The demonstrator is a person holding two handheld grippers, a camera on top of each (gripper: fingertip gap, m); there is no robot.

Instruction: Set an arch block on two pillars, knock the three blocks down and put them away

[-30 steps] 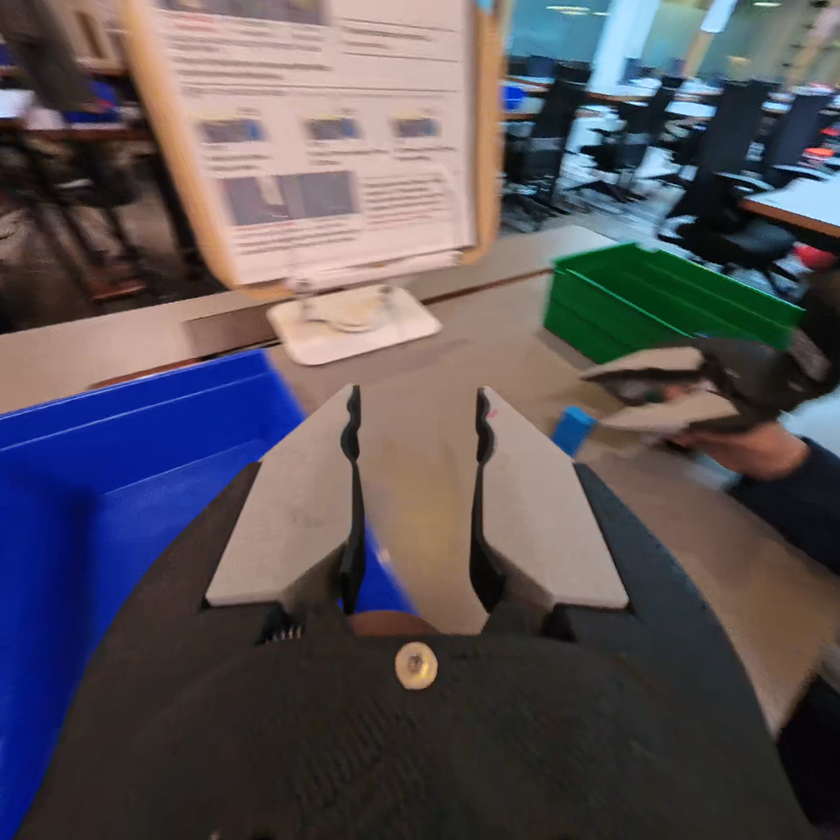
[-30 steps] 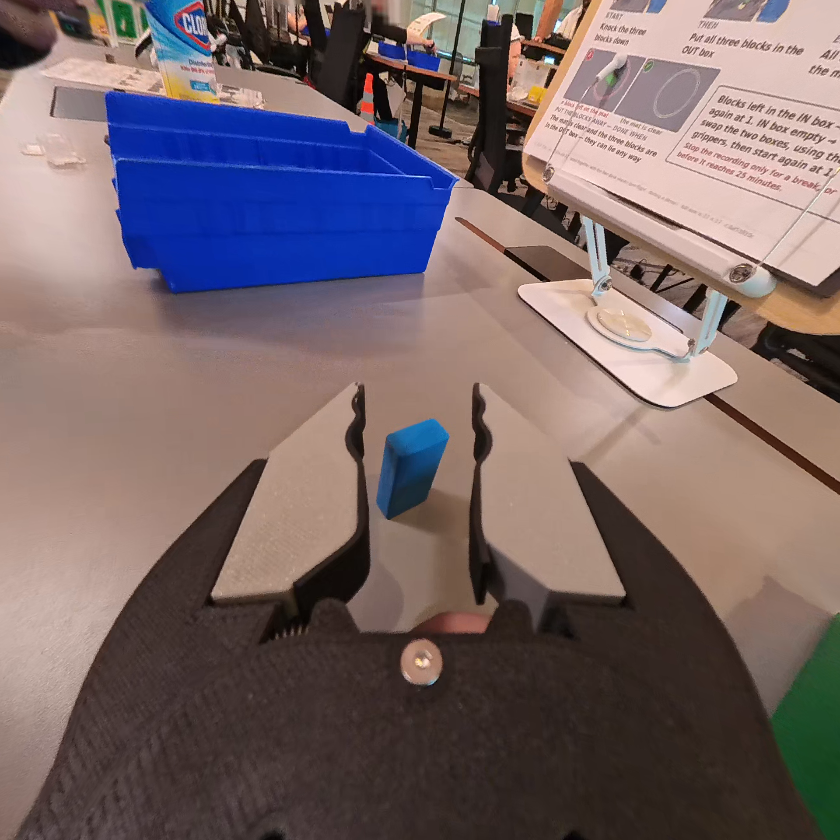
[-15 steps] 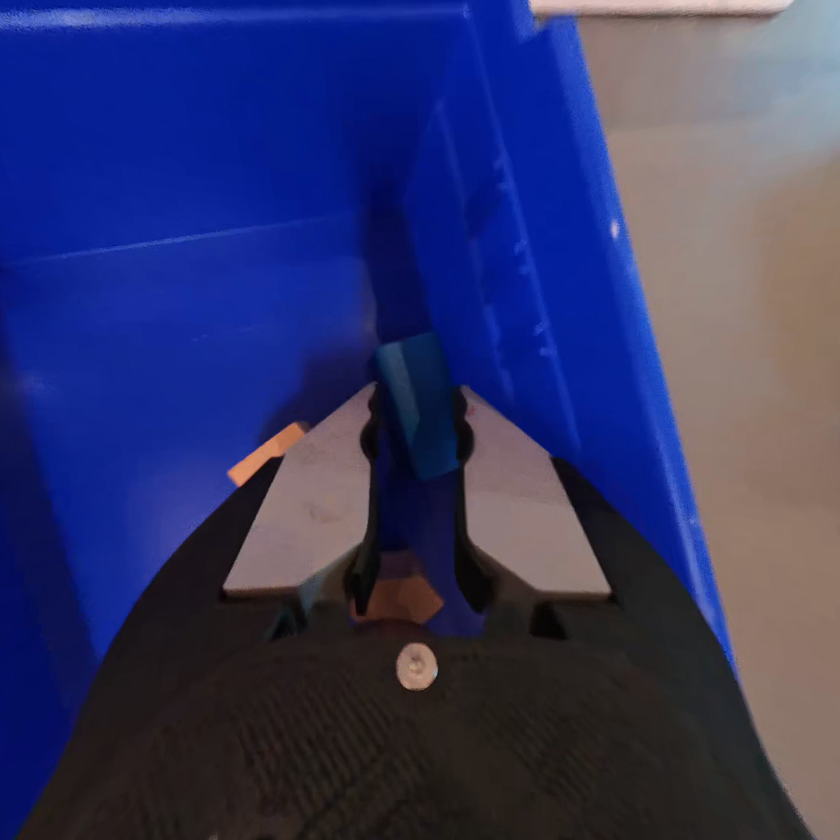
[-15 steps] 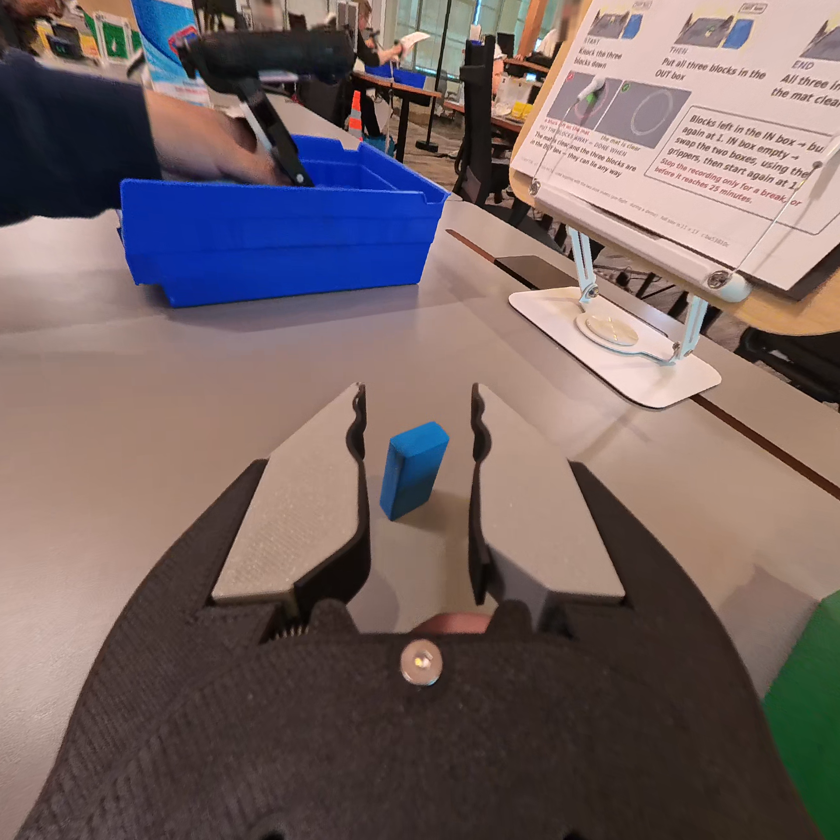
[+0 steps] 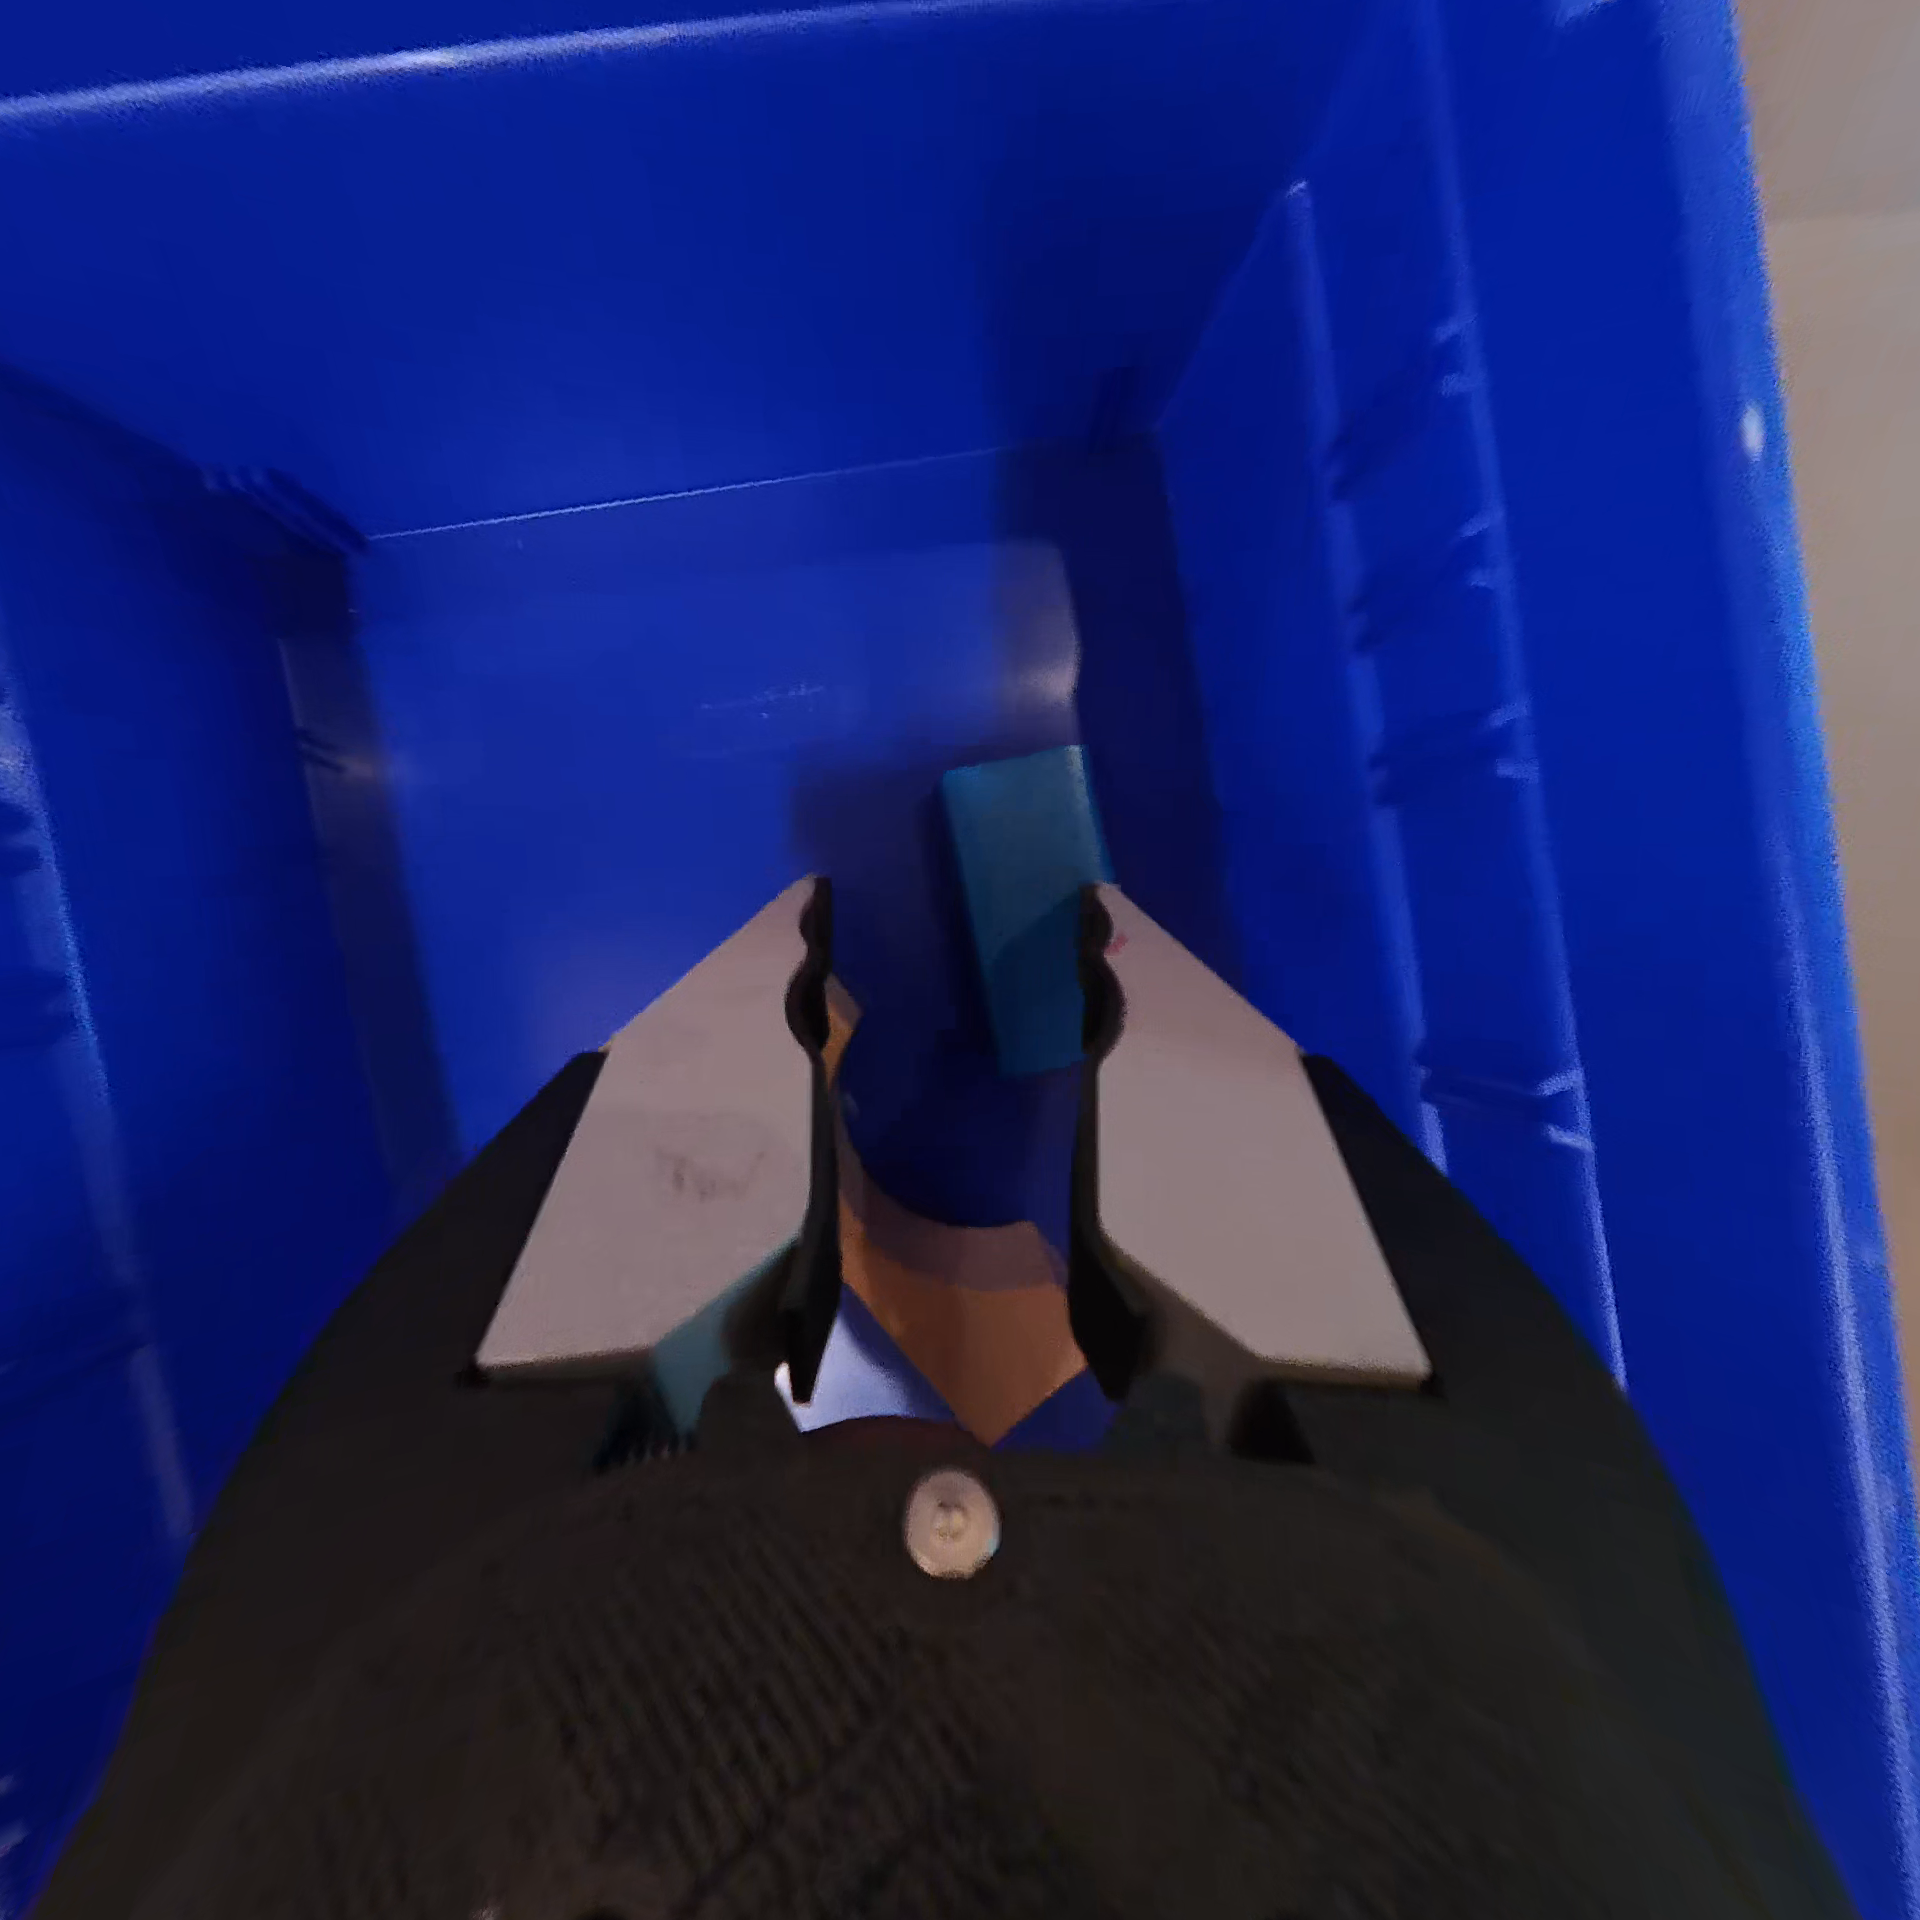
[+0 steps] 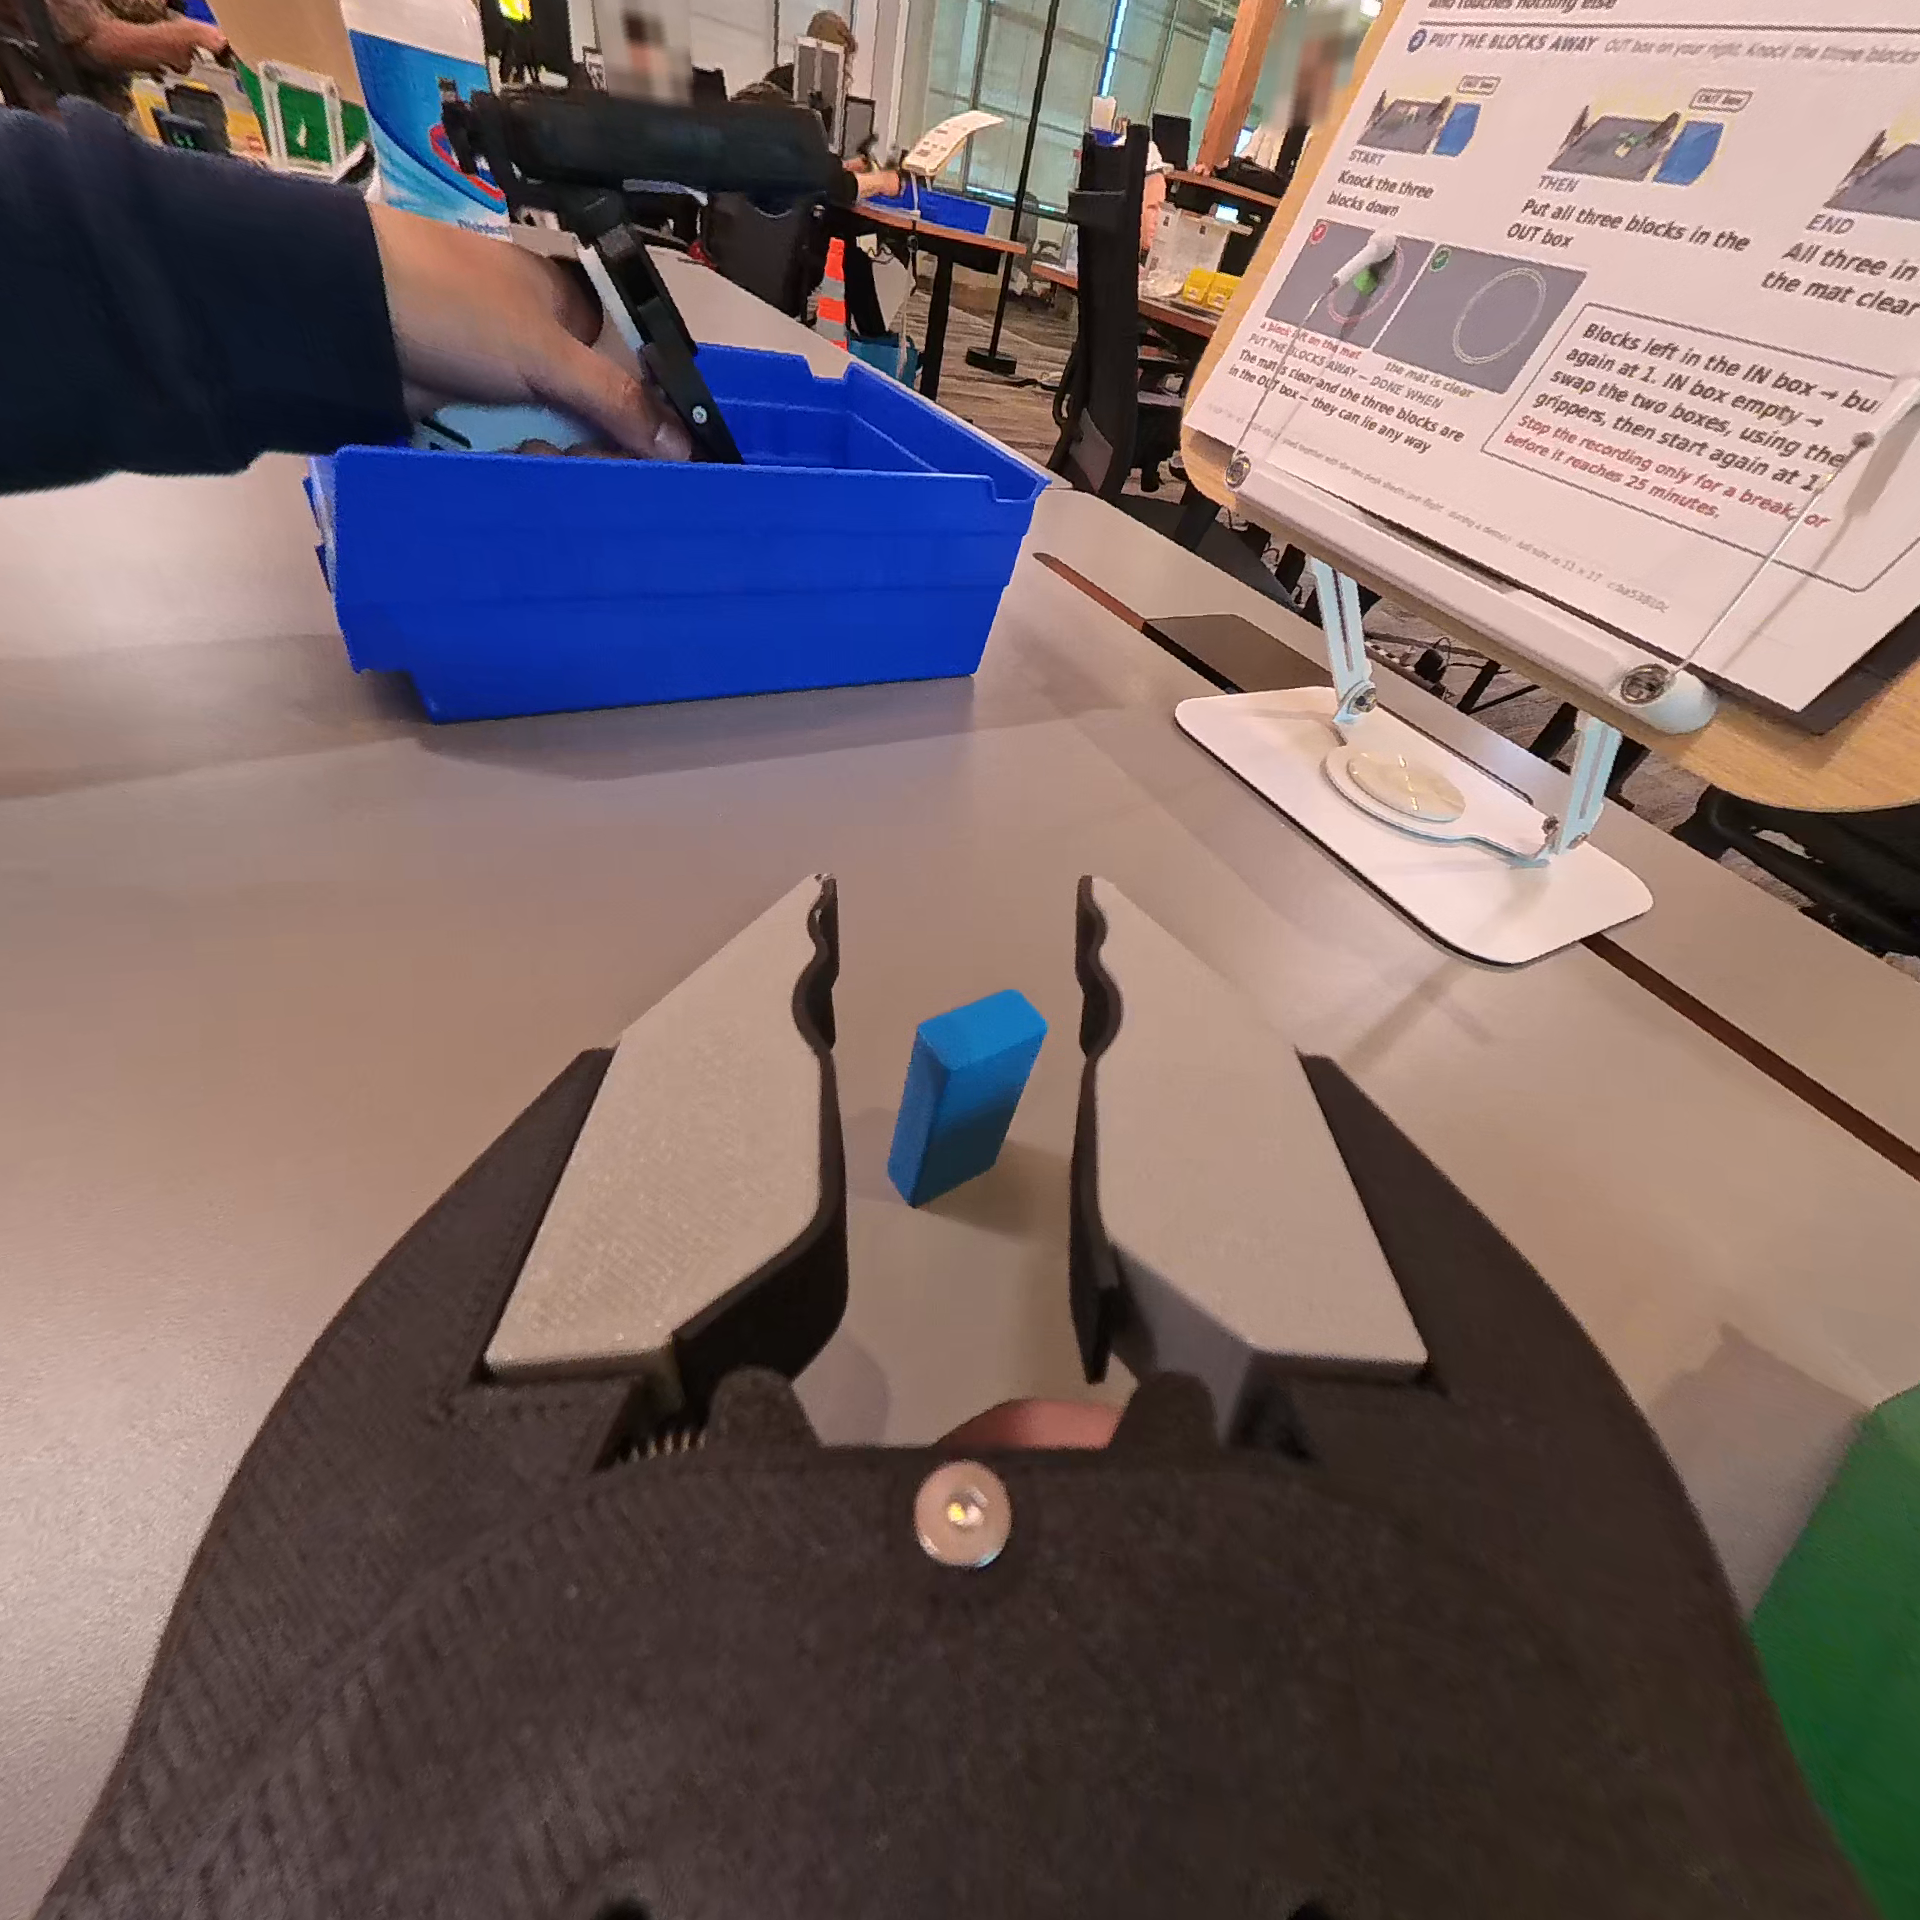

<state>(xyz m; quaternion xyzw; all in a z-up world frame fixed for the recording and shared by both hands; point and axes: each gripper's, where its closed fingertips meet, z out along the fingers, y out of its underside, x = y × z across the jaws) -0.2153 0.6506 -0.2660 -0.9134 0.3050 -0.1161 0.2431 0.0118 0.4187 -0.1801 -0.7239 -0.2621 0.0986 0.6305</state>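
Observation:
My left gripper is open, pointing down into the blue bin. A teal-blue pillar block lies on the bin floor close to the inside of the right finger, not gripped. An orange arch block lies under the fingers near their base. My right gripper is open low over the grey table. A blue pillar block stands between its fingers with a gap on each side. The right wrist view also shows the left gripper reaching into the blue bin.
A white document stand holding an instruction sheet stands on the table's right. A corner of a green bin shows at the lower right. A person's hand and dark sleeve hold the left gripper. Office chairs and desks lie behind.
The left gripper swung from above the table down into the blue bin. Half a second ago its fingers were narrow around the teal block; now they stand wider apart. The right gripper barely moved.

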